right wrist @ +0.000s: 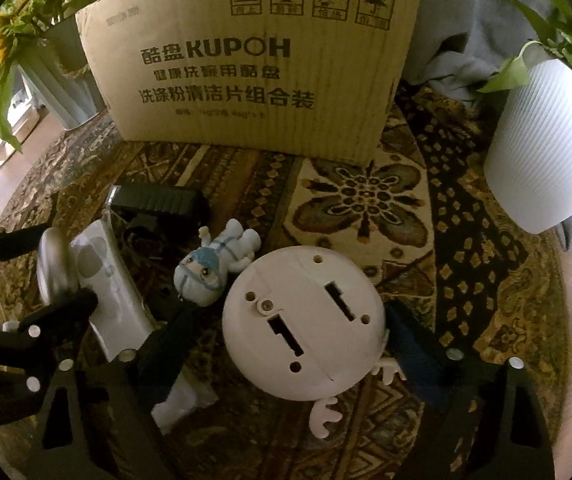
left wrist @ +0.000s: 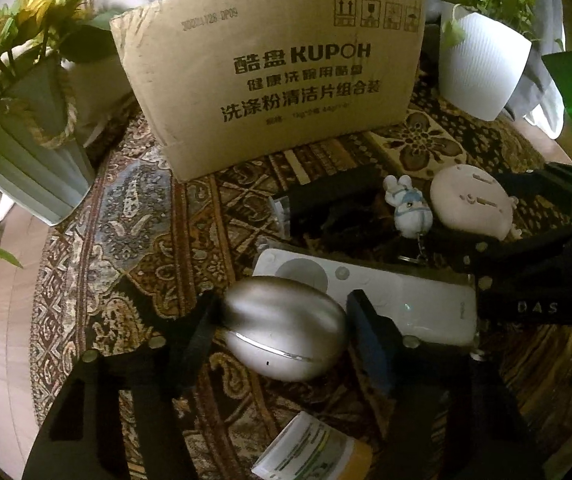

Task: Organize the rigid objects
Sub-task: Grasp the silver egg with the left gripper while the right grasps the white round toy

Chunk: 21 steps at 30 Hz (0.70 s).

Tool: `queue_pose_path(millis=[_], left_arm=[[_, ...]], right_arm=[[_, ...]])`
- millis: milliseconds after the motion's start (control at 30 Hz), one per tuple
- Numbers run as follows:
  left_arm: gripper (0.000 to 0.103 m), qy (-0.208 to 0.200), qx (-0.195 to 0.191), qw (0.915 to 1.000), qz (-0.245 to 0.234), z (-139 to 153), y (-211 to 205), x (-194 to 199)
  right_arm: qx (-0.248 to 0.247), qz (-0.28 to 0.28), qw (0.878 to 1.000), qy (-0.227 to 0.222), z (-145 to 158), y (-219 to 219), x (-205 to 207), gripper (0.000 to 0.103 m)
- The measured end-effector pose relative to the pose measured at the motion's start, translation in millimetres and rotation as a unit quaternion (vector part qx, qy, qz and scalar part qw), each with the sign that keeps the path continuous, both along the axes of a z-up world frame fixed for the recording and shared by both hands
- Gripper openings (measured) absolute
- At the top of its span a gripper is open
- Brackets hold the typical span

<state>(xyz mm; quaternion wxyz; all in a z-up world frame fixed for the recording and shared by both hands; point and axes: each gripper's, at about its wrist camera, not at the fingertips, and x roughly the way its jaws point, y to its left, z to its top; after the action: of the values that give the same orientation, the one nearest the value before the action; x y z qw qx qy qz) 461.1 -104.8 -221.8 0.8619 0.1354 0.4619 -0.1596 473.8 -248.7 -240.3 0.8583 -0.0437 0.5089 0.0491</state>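
Note:
My left gripper [left wrist: 281, 320] is shut on a silver egg-shaped case [left wrist: 283, 326], held just above the patterned cloth; it also shows in the right wrist view [right wrist: 55, 268]. My right gripper [right wrist: 286, 328] is shut on a round white plastic disc with small hands [right wrist: 304, 322], its slotted underside facing the camera; the disc also shows in the left wrist view [left wrist: 472, 200]. A KUPOH cardboard box [left wrist: 269, 72] stands at the back, also in the right wrist view [right wrist: 245, 56]. A small white figurine keychain [right wrist: 215, 266] lies between the grippers.
A flat white device [left wrist: 406, 300] and a black object [right wrist: 157, 200] lie on the patterned cloth [right wrist: 366, 208]. A sunflower vase [left wrist: 25, 132] stands left, a white plant pot [right wrist: 546, 152] right. A small printed carton [left wrist: 314, 452] lies near the front.

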Motion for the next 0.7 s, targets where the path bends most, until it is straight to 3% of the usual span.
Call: queue_pose_path(millis=[67, 367, 700], left_arm=[[0.063, -0.004, -0.001, 1.0000, 0.002, -0.3, -0.2, -1.3], [0.063, -0.004, -0.023, 0.9993, 0.027, 5.6, 3.0, -3.4], [0.062, -0.030, -0.041, 0.9979, 0.039, 29.3, 4.5, -13.3]], right_arm=[[-0.005, -0.003, 1.000, -0.003, -0.4, -1.6, -0.8, 0.076], [0.017, 0.000, 1.000, -0.014, 2.4, -0.2, -3.5, 0.075], [0.020, -0.001, 0.999, -0.045, 24.4, 2.4, -15.7, 0.075]])
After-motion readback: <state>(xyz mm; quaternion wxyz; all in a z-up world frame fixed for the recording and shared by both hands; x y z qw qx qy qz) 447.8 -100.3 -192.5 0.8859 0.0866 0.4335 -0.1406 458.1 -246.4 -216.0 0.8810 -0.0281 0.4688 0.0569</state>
